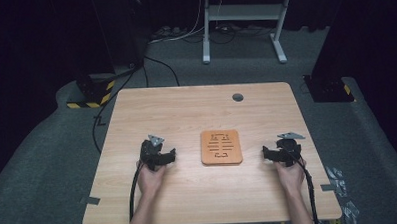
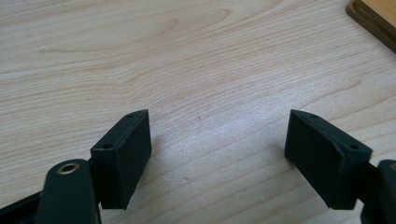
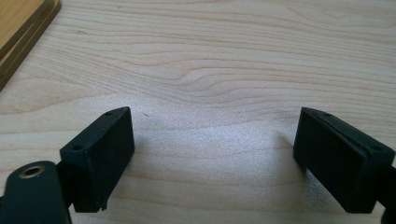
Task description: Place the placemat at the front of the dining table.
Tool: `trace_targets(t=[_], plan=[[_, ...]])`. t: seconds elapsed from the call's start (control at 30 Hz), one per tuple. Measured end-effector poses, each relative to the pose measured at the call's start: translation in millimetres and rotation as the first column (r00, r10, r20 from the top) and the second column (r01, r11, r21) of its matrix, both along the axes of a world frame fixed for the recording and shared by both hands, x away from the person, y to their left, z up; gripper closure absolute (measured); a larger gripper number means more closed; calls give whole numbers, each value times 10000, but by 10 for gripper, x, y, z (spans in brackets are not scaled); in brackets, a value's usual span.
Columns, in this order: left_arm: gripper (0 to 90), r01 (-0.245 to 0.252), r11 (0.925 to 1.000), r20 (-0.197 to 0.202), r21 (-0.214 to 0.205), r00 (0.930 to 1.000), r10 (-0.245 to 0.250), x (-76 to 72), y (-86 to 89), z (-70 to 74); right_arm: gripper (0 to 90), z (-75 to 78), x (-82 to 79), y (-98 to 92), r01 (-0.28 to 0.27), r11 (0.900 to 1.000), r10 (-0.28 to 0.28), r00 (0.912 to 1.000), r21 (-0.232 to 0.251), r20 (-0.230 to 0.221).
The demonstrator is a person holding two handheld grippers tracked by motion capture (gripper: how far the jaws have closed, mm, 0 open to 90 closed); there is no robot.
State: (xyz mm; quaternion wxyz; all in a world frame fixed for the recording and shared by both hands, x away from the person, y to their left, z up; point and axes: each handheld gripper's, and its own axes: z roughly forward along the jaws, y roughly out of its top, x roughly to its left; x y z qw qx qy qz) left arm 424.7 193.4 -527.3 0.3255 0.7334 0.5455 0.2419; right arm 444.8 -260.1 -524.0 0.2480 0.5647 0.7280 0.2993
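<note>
I hold a gripper in each hand over the light wooden table (image 1: 186, 112), and between them lies a flat, square wooden board (image 1: 221, 146) of a warmer orange-brown, with rounded corners and a pattern of narrow slots cut into its face. My left gripper (image 1: 164, 156) sits just beside the board's left edge, a strip of bare tabletop between them, and my left hand (image 1: 151, 177) wraps its handle from behind. My right gripper (image 1: 274, 154) sits on the other side of the board, a little farther off, with my right hand (image 1: 290, 175) behind it. In the left gripper view my left gripper (image 2: 217, 140) has its two black jaws spread wide, with bare wood grain between them and nothing gripped; a corner of the board (image 2: 376, 18) enters at the upper right of that view, apart from the jaws. In the right gripper view my right gripper (image 3: 214, 140) is likewise spread wide with bare table between its jaws, and the board's stepped edge (image 3: 21, 28) shows at the upper left, clear of the nearer jaw. Each gripper carries a grey three-cornered plate on top, and a black cable trails back from each along my forearm toward the near edge of the table. Farther back on the table, beyond the board and slightly to its right, there is a small round grey cable hole (image 1: 237, 97).
</note>
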Motion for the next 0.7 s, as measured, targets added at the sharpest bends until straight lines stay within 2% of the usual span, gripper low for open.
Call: trace_targets(t=[0.1,0.13,0.27,0.47,0.53,0.63,0.67,0.7], plan=[[227,-2,10000,-1,-2,10000,2,0,0,0,136,16,-8,-4,-108,9999,109,9998,64,-193],[228,-2,10000,0,-2,10000,2,0,0,0,142,6,-8,8,2,10000,-2,10000,31,-5],[227,-5,10000,4,-6,10000,5,0,0,0,145,6,-13,7,-68,10000,68,10000,-21,12],[227,-2,10000,0,-2,10000,2,0,0,0,148,9,-37,4,35,9996,-35,10000,283,13],[227,-1,10000,1,-3,10000,1,0,0,0,155,13,-53,-9,-18,9997,12,9997,233,236],[227,-2,10000,1,-3,10000,2,0,0,0,163,15,-67,-5,-21,9997,12,9995,257,331],[227,-12,10000,2,-6,10000,12,0,-1,0,164,25,-81,2,-28,9996,23,9998,276,190],[228,-19,10000,3,-10,10000,19,0,-1,0,164,16,-82,10,-2,9998,-6,9994,206,350]])
